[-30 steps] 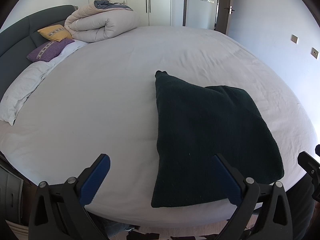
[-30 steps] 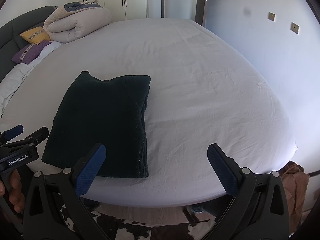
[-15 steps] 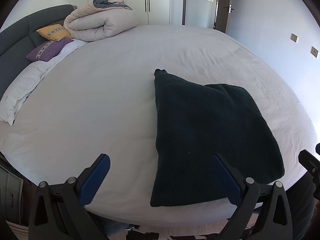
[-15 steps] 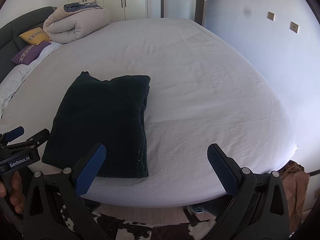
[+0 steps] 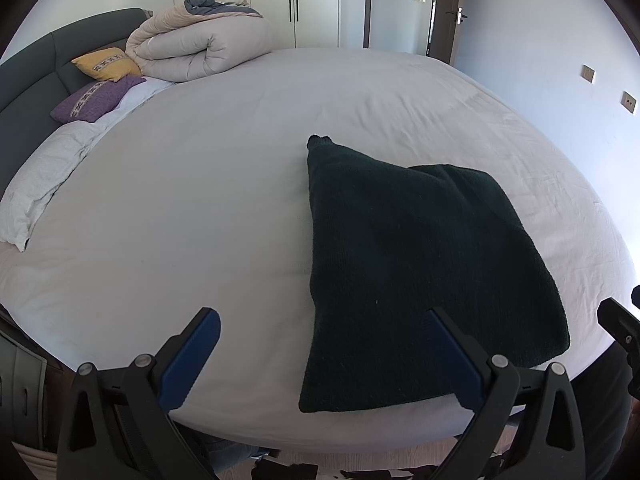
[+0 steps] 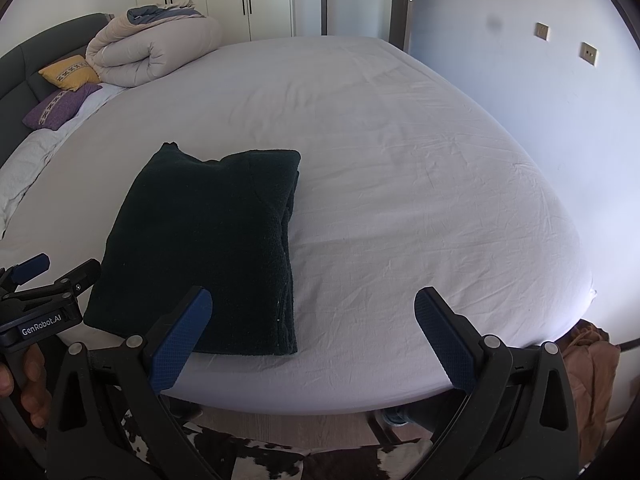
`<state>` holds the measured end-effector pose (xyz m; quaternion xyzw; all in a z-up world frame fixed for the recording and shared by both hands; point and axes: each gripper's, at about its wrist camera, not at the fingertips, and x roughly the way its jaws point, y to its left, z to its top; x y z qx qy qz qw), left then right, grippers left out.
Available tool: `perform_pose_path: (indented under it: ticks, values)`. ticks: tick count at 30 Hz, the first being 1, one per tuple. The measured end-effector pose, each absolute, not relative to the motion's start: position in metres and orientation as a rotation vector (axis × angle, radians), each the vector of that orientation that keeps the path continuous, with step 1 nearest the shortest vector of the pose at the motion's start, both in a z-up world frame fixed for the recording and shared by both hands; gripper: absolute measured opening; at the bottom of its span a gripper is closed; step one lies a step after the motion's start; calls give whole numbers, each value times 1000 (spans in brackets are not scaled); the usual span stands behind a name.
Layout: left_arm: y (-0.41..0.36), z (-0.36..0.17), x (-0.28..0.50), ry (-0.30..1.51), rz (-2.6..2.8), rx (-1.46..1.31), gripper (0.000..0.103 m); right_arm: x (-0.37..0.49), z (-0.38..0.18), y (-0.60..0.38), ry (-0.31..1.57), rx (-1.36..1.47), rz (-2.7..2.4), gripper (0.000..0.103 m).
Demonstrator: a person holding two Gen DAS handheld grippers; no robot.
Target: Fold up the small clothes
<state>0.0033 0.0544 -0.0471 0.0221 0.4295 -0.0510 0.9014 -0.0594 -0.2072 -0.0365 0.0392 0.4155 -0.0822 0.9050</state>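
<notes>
In the left wrist view the headboard (image 5: 28, 76) is cut off at the frame's left edge, and the white pillow (image 5: 36, 184) is partly hidden below the two cushions, one yellow (image 5: 106, 65) and one purple (image 5: 90, 98). One rolled duvet (image 5: 200, 50) lies beside them. One dark folded garment (image 5: 408, 256) lies flat near the bed's (image 5: 200, 200) front edge; its layers show only along the right side. The left tongs (image 5: 320, 354) stand apart, empty, over the garment's near left corner. The right tongs (image 6: 312, 340) likewise gape, empty, just right of the garment.
</notes>
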Motion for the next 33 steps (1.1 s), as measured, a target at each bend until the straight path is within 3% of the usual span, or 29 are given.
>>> perform_pose_path:
  ticks: [33]
  values:
    - [57, -51, 4, 898, -106, 47, 103, -60, -37, -199, 861, 82, -169, 103]
